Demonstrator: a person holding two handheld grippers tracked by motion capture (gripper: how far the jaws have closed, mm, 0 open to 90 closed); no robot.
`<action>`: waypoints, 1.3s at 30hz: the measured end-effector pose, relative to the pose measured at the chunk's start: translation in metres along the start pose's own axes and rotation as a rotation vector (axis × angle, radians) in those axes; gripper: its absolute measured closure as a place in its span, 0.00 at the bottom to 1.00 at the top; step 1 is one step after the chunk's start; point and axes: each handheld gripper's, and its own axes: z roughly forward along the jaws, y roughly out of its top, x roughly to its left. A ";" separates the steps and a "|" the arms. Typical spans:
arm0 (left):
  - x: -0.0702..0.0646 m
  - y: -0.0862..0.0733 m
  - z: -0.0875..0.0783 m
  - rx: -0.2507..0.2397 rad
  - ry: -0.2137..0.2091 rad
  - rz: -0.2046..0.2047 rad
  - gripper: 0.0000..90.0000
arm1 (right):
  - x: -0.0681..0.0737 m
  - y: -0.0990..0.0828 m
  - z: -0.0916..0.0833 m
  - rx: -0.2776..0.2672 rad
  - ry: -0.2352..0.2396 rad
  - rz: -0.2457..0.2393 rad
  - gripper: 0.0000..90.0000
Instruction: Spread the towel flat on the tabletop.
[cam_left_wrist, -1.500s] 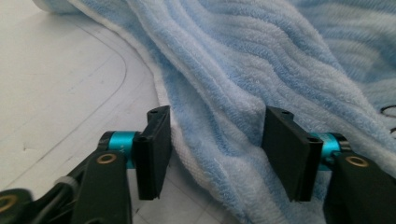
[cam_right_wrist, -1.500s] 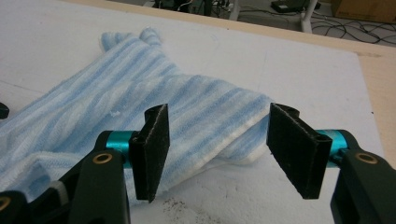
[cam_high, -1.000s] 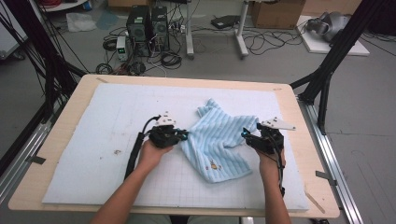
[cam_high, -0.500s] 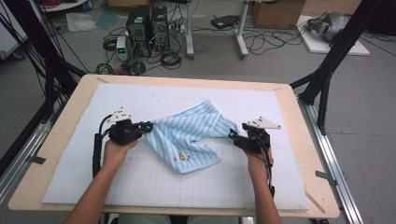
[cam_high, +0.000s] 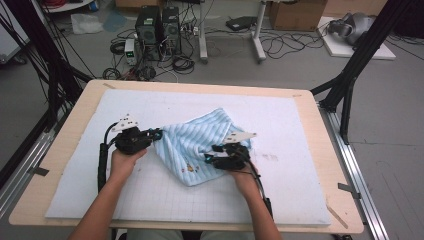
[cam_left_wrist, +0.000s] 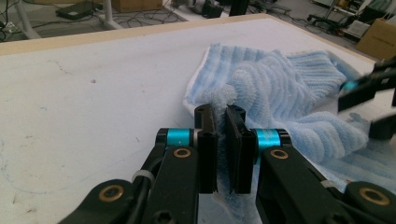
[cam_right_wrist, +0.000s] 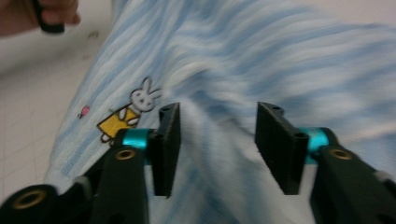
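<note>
Left gripper (cam_left_wrist: 220, 140): jaws pressed together on a pinched fold at the edge of the striped light-blue towel (cam_high: 200, 145), with pile showing above and below the pads. In the high view this gripper (cam_high: 150, 137) sits at the towel's left corner, held level over the white mat (cam_high: 75, 165).

Right gripper (cam_right_wrist: 217, 144): jaws apart, having just been closing; towel cloth lies under and between them, but the pads do not yet press on it. An embroidered rabbit motif (cam_right_wrist: 126, 112) lies just beside the left jaw. In the high view this gripper (cam_high: 212, 160) is over the towel's near right part, close to its lower point.

Towel: crumpled near the middle of the mat on the wooden table (cam_high: 325, 150), partly spread, with folds raised between the 2 grippers.

Handling, as a judgement: the terry cloth is light, soft and limp; it holds no shape and sags or bunches wherever unsupported. It is not slippery and not fragile. Corners and hemmed edges offer the surest hold; a grip in mid-cloth is likely to gather several layers.
</note>
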 end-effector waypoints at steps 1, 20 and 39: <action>-0.001 0.000 0.000 -0.005 0.003 -0.003 0.93 | 0.003 0.000 0.008 0.038 -0.015 -0.018 0.68; -0.038 0.003 0.054 -0.017 -0.017 0.042 0.90 | -0.028 -0.021 -0.065 0.011 -0.441 0.062 0.95; -0.027 0.007 0.084 0.033 0.046 -0.054 0.46 | -0.042 -0.026 -0.064 -0.054 -0.503 0.109 0.73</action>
